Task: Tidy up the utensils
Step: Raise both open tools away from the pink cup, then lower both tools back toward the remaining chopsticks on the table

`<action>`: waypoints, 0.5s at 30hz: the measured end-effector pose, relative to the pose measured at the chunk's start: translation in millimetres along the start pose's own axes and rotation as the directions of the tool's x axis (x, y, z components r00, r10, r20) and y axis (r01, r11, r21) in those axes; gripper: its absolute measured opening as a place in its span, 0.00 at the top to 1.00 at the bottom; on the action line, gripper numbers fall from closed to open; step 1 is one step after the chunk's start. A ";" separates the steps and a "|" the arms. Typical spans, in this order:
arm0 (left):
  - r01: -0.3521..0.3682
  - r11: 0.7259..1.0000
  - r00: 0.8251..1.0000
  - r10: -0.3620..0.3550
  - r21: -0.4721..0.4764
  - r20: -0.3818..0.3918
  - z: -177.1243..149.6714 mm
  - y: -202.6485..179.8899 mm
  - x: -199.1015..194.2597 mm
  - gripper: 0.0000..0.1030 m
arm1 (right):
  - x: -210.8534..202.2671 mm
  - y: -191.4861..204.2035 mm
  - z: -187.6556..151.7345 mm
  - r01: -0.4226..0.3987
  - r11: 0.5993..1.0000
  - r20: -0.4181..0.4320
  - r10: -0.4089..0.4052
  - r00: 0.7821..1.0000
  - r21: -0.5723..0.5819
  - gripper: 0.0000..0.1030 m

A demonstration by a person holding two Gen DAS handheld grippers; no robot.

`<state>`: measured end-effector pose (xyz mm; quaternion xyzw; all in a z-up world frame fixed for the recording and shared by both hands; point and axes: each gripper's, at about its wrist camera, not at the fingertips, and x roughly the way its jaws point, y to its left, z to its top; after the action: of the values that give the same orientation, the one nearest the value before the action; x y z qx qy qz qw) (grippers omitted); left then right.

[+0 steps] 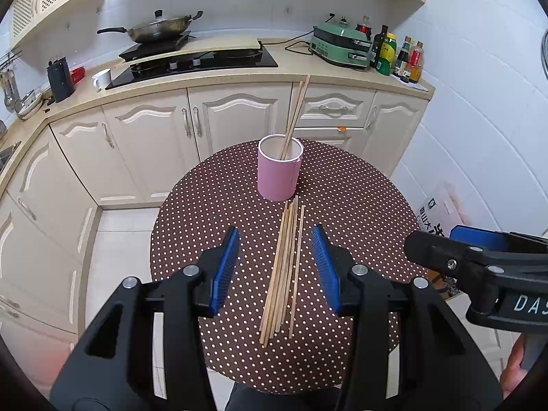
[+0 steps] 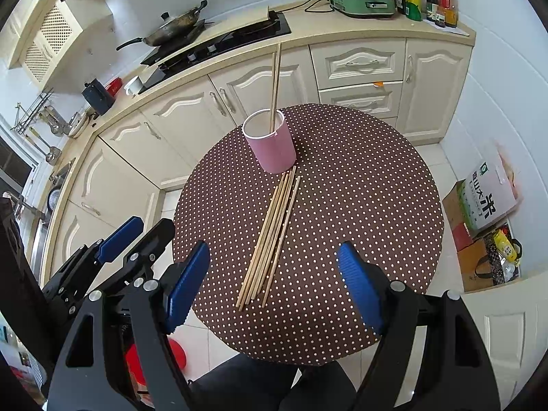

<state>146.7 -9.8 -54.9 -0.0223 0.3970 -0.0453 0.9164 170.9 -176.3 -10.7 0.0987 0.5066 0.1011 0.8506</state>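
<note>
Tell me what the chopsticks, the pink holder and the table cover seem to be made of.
Chopsticks: probably bamboo or plain wood, pale tan, matte, unlacquered.
Pink holder: possibly a paper-wrapped or card cylinder; matte pink outside, white inside, with a visible seam.
Table cover: looks like fabric, brown with white dots, draped over the edge.

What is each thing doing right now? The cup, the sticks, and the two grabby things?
Pink cup: upright, two chopsticks standing inside.
Loose chopsticks: lying bundled on the table, not held.
Left gripper: open, empty.
Right gripper: open wide, empty.
Wok: on the stove.
</note>
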 end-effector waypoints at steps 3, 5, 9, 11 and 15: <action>0.003 1.000 1.000 -0.003 0.000 -0.003 6.3 4.0 5.7 0.57 | 5.4 1.0 7.4 0.003 1.000 -0.003 -0.003 1.000 0.009 0.28; 0.004 1.000 1.000 -0.004 0.006 -0.008 13.1 6.8 12.0 0.57 | 9.2 1.2 14.0 0.006 1.000 -0.003 -0.006 1.000 0.016 0.28; 0.014 1.000 0.999 -0.013 0.018 -0.035 25.5 11.7 29.1 0.57 | 21.0 3.0 29.7 0.011 1.000 -0.015 -0.010 1.000 0.024 0.28; 0.034 0.999 0.998 -0.033 0.019 -0.057 33.2 14.7 42.1 0.57 | 30.8 3.8 39.4 0.020 0.999 -0.028 -0.019 0.999 0.027 0.28; 0.050 0.998 0.994 -0.046 0.031 -0.104 43.7 20.2 72.3 0.57 | 59.0 0.5 55.8 0.037 0.998 -0.079 -0.034 0.996 0.047 0.28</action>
<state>229.1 3.3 -79.0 -0.0141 0.4423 -0.0750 0.8936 247.6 -163.5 -34.1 0.1063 0.5434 0.0773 0.8291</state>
